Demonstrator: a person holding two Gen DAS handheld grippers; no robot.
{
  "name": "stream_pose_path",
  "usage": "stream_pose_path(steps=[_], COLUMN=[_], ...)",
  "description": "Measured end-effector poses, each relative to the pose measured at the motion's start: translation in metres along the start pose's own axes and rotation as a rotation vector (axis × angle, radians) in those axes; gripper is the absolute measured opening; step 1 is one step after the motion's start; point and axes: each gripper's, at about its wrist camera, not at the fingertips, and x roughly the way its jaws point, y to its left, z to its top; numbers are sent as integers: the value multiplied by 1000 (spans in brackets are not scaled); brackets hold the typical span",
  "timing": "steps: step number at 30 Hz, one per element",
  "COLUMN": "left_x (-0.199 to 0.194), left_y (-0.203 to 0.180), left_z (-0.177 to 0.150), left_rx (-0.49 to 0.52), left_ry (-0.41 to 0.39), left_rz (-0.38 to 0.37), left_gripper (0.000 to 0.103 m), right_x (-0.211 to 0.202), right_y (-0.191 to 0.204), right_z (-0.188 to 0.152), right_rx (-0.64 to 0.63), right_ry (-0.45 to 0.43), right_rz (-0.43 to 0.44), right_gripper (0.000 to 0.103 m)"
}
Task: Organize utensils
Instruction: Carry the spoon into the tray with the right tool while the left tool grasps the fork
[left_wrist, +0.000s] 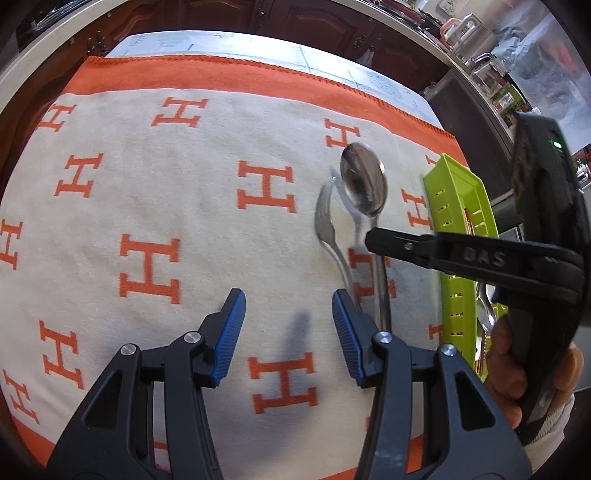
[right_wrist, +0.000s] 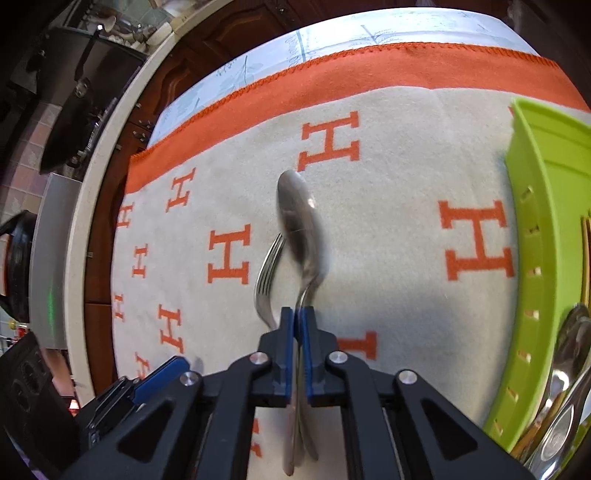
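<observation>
My right gripper (right_wrist: 298, 317) is clamped on the spoon (right_wrist: 300, 221), its long axis running straight up the frame from my fingers; the fork (right_wrist: 266, 280) lies just left. The green tray (right_wrist: 546, 206) waits at far right. My left gripper (left_wrist: 288, 306), fingers apart and empty, hovers over the table (left_wrist: 147, 192). Only the right view shows spoons already inside the tray.

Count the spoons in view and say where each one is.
3, maybe more hidden. One large spoon is clamped in the right hand-held gripper over the cloth; two more lie in the green tray.
</observation>
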Motion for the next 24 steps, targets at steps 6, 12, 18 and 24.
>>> stream_pose_path(steps=[6, 12, 18, 24], left_x=[12, 29, 52, 58], left_y=[-21, -42, -57, -71], left_z=[7, 20, 21, 21], left_rx=[8, -17, -40, -3], left_ry=[38, 93, 160, 128], left_rz=[-16, 14, 96, 195], left_gripper=[46, 46, 45, 40], right_x=[-28, -76, -128, -152], right_y=[-15, -32, -65, -102], right_z=[-14, -28, -43, -54], right_rx=[16, 23, 57, 111], right_ry=[-55, -152, -258, -312], right_rz=[0, 9, -26, -69], right_gripper=[2, 2, 2, 2])
